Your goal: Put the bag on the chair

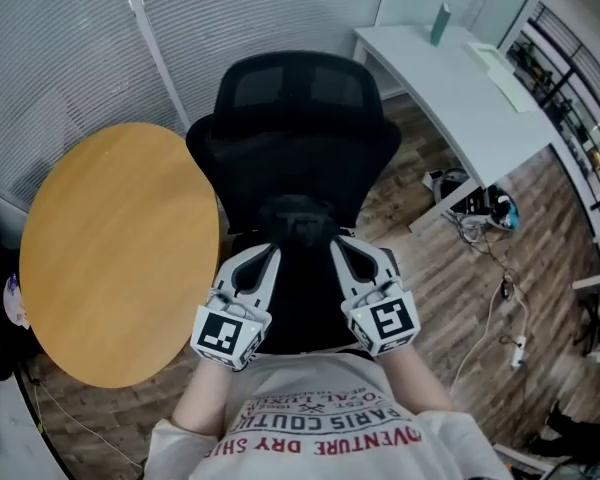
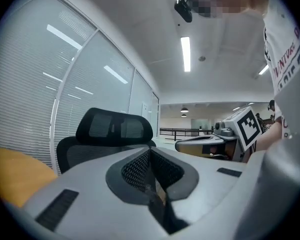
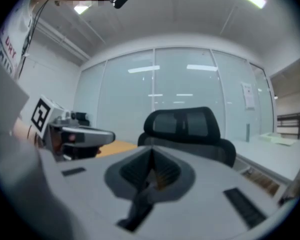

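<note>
A black office chair [image 1: 292,128] faces me, its mesh back and headrest also showing in the left gripper view [image 2: 115,129] and the right gripper view [image 3: 182,124]. A black bag [image 1: 300,278] hangs in front of it between my two grippers, hard to tell apart from the dark seat behind. My left gripper [image 1: 270,253] is shut with a dark strap [image 2: 160,209] running out of its closed jaws. My right gripper [image 1: 338,246] is likewise shut on a dark strap [image 3: 140,204]. Both are held close together just before my chest.
A round wooden table [image 1: 120,248] stands close on the chair's left. A white desk [image 1: 460,88] is behind on the right, with cables and a power strip [image 1: 500,308] on the wooden floor below it. Glass walls with blinds close off the back.
</note>
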Available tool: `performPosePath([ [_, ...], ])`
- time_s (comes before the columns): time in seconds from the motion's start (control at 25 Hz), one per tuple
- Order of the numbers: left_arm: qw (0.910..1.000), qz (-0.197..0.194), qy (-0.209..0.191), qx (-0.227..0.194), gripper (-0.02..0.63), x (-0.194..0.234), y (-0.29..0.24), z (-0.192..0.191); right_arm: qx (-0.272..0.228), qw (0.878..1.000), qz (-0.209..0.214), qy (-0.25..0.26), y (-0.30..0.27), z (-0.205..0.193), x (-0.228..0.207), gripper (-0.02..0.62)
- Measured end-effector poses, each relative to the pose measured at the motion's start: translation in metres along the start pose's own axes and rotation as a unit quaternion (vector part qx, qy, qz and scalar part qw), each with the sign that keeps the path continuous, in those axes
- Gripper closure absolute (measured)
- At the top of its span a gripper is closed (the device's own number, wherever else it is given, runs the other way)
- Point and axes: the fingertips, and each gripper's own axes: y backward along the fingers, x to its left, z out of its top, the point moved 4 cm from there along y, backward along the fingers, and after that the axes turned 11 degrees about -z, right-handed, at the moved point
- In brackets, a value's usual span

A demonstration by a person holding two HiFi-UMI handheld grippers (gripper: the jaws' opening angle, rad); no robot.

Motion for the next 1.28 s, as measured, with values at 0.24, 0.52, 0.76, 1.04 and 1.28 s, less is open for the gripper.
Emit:
performPosePath([
  [0.24,0.9998,0.013,-0.002,-0.014,0.574,-0.006,0.012,0.025,-0.023,1.0,-0.005,0.006,0.011,0.02,0.002,0.569],
  [0.52,0.9995,0.02,-0.017,-0.019,0.574,-0.013,0.017,0.034,-0.029,0.999,0.008,0.012,0.023,0.025,0.012,0.569],
  [0.76,0.9995,0.02,-0.019,-0.016,0.574,-0.02,0.022,0.033,-0.047,0.998,0.005,0.029,0.032,0.029,0.021,0.569],
  [1.04,0.9995,0.011,-0.023,-0.017,0.572,-0.024,0.024,0.035,-0.054,0.998,0.004,0.034,0.036,0.032,0.028,0.569],
  [1.28,0.9996,0.003,-0.026,-0.011,0.574,-0.026,0.027,0.036,-0.047,0.999,0.002,0.023,0.039,0.029,0.028,0.569],
])
